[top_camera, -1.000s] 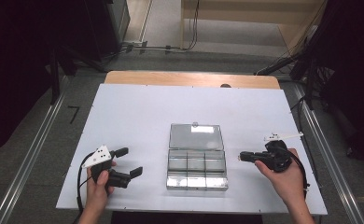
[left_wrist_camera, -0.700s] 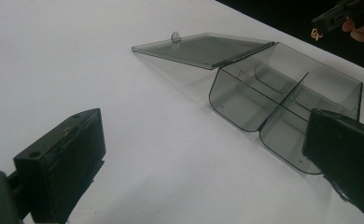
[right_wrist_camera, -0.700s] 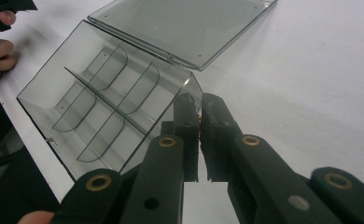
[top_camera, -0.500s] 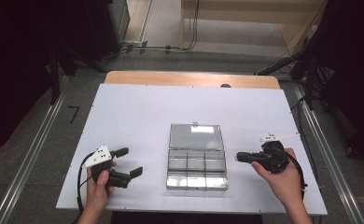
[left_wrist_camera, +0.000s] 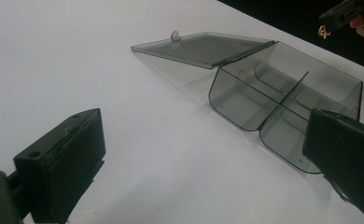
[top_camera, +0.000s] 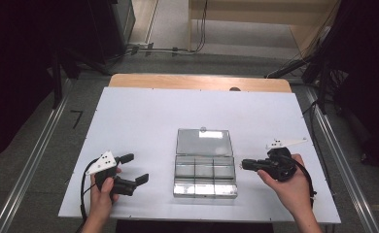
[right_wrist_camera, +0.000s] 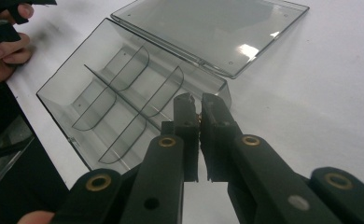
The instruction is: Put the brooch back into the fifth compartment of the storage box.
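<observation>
High view: open box (top_camera: 205, 170) lies just left of the right gripper (top_camera: 246, 164), whose jaws pinch something small and gold; left gripper (top_camera: 135, 169) is wide, farther off.

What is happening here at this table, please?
A person holds a gripper in each hand over a white table. In the middle lies a clear compartment box with its lid folded open flat behind it. The right gripper is shut and pinches a small gold-coloured piece just beside the box. The left gripper waits open on the other side. The compartments look empty.
</observation>
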`<state>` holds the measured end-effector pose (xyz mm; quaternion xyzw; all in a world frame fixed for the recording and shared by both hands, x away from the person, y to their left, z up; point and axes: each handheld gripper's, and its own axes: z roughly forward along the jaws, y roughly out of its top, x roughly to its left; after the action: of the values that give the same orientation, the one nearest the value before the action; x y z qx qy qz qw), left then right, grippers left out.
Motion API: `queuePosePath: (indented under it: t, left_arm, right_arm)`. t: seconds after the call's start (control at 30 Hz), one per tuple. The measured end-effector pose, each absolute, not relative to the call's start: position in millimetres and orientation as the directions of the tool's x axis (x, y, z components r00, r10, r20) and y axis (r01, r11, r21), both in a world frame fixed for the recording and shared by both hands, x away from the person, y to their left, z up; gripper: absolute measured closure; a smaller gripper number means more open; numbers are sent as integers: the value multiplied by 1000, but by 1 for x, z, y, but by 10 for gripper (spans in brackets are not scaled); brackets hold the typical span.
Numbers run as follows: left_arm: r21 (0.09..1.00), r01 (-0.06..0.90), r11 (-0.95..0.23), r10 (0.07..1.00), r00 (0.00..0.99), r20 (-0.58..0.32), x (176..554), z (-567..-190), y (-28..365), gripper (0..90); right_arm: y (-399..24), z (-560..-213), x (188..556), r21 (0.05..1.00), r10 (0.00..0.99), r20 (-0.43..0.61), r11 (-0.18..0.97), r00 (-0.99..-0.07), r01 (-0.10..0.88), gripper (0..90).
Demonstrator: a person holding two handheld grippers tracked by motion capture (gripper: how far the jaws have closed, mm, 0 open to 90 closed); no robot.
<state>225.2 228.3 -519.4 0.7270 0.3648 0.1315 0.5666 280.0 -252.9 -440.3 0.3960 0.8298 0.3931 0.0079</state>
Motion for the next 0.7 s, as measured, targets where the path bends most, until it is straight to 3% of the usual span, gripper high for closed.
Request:
queuePosePath:
  t: [0.7]
  left_arm:
    - [920, 381, -95, 680, 700, -220, 225, -519, 228, 0]
  right_arm:
    - [-232, -445, 275, 645, 635, 288, 425, -717, 635, 840]
